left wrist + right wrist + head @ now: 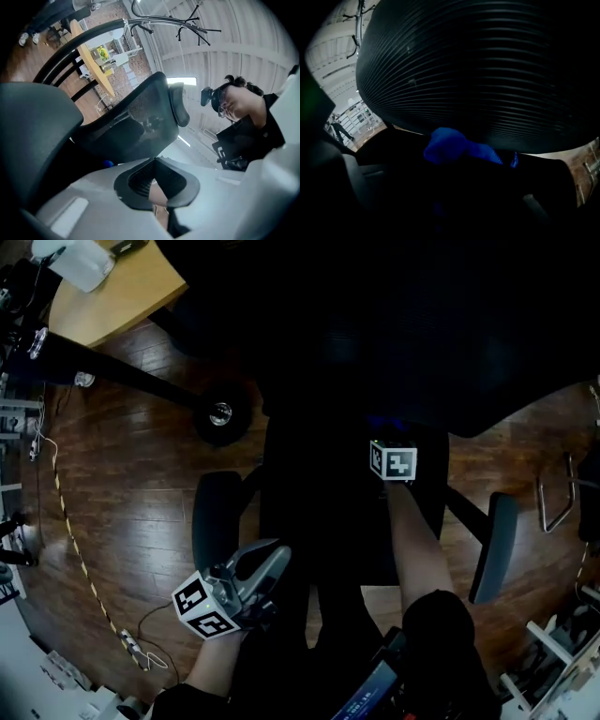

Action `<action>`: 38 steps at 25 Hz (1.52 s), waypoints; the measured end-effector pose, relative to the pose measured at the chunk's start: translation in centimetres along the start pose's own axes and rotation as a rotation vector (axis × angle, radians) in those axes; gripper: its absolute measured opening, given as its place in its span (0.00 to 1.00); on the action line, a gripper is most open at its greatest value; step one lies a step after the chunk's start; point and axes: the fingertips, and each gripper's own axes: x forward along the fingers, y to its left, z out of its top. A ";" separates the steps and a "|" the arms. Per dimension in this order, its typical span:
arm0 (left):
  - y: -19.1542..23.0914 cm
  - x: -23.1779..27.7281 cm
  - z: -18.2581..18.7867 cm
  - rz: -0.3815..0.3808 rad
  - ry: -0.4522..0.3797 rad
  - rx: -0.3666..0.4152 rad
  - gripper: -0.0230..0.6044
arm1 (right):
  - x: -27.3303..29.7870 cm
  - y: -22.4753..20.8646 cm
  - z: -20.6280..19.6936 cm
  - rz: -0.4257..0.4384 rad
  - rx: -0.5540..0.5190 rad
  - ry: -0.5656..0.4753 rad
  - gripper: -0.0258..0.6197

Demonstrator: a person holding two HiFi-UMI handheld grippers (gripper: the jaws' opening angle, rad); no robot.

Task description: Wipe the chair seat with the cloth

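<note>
Your right gripper (451, 161) seems clamped on the cloth (445, 143); press it flat across the chair seat (323, 517). Keep the left gripper (157, 163) clear, jaws together, empty.

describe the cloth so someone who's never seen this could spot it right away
Start at the black office chair standing on the wooden floor. The right gripper reaches in over its seat, close under the ribbed backrest. The cloth is the bunched lump at that gripper's tip, the only bright blue thing against all the black.
</note>
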 end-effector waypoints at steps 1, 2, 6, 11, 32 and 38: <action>0.1 0.3 -0.1 -0.001 0.007 -0.003 0.04 | -1.5 -2.4 0.1 -0.044 0.009 -0.001 0.14; 0.2 0.7 -0.1 -0.003 0.013 -0.005 0.04 | -3.0 -4.7 0.1 -0.091 0.023 -0.003 0.14; 0.0 2.3 -0.8 -0.009 0.038 -0.009 0.04 | -6.5 -12.3 -2.6 -0.220 0.160 -0.019 0.13; -0.9 3.5 -2.1 -0.025 0.077 -0.010 0.04 | -7.2 -14.1 -3.9 -0.219 0.205 -0.052 0.13; -1.6 -3.4 1.1 0.063 -0.110 0.014 0.04 | -0.9 21.0 1.8 0.505 0.156 -0.116 0.14; -1.7 -6.8 1.6 0.097 -0.157 0.021 0.04 | 1.7 28.9 -1.5 0.562 -0.067 0.034 0.14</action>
